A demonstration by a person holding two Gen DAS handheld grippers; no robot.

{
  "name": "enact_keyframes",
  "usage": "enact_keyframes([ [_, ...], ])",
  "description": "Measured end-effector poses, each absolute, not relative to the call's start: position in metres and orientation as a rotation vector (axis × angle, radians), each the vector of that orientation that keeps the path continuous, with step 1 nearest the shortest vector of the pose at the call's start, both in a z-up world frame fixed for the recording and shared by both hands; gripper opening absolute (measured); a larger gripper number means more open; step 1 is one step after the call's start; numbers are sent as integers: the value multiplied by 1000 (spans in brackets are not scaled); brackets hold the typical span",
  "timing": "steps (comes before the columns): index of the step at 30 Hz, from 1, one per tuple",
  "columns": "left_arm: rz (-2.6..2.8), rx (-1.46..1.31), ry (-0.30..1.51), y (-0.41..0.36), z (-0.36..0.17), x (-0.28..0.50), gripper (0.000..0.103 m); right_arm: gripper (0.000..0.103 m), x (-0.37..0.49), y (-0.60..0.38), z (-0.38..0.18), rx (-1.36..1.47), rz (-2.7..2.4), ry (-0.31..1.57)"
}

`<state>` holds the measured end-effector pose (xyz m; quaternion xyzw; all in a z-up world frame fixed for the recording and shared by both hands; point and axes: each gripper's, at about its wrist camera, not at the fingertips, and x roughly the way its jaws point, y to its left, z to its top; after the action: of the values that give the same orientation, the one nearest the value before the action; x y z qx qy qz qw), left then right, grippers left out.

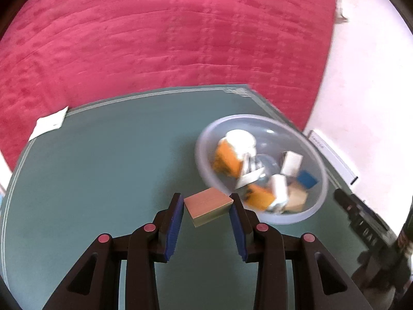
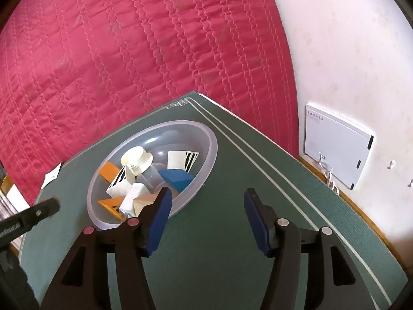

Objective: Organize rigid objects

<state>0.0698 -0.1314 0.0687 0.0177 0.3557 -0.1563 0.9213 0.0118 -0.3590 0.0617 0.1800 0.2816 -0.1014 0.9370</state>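
Left wrist view: the left gripper point(image 1: 207, 205) has its fingers point(image 1: 174, 222) clenched on a flat wooden block point(image 1: 208, 204), one pad against each of two opposite sides, the block's broad face up and one corner pointing back toward the camera. The clear bowl point(image 1: 206, 139) sits just ahead and to the right of the block, near the table's point(image 1: 103, 170) far right corner, already holding orange, white and blue pieces; the picture is blurred there. I judge the coming move to be a short carry forward and right over the near rim.

Right wrist view: the right gripper point(image 2: 206, 199) hangs released and empty over bare table, the bowl point(image 2: 215, 144) ahead to its left. The left gripper is plainly the nearer one, since it has the block.
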Motion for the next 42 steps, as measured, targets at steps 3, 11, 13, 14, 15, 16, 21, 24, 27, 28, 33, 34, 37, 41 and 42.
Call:
enact_keyframes([
  [3, -364, 48, 738, -152, 68, 77, 38, 60, 10, -359, 62, 380, -209, 565],
  [11, -420, 96, 739, -196, 64, 93, 38, 60, 11, -362, 60, 403, -201, 572],
  [13, -429, 105, 734, -204, 64, 97, 39, 60, 11, -361, 59, 402, -201, 573],
  [14, -432, 108, 732, -208, 63, 99, 39, 60, 11, -362, 59, 403, -200, 574],
  [15, -434, 109, 733, -210, 63, 102, 39, 60, 11, -362, 59, 403, -199, 574],
  [16, -434, 111, 736, -213, 62, 105, 41, 60, 11, -361, 59, 403, -200, 574],
  [21, -424, 106, 727, -214, 61, 108, 75, 61, 11, -361, 59, 404, -201, 576],
  [24, -388, 122, 713, -208, 59, 104, 78, 61, 12, -359, 59, 404, -200, 581],
  [27, -347, 148, 692, -204, 59, 99, 83, 63, 13, -358, 58, 404, -200, 582],
  [28, -320, 167, 682, -203, 59, 97, 86, 63, 13, -358, 58, 404, -200, 582],
  [33, -252, 215, 634, -196, 60, 86, 95, 74, 14, -356, 56, 406, -189, 591],
  [34, -246, 216, 626, -195, 61, 84, 98, 75, 14, -356, 56, 404, -188, 591],
  [37, -206, 228, 598, -190, 64, 77, 102, 78, 15, -354, 55, 400, -176, 599],
  [41, -182, 230, 577, -187, 68, 71, 102, 83, 16, -350, 54, 393, -162, 605],
  [42, -175, 230, 572, -185, 69, 69, 102, 84, 17, -350, 54, 392, -160, 606],
])
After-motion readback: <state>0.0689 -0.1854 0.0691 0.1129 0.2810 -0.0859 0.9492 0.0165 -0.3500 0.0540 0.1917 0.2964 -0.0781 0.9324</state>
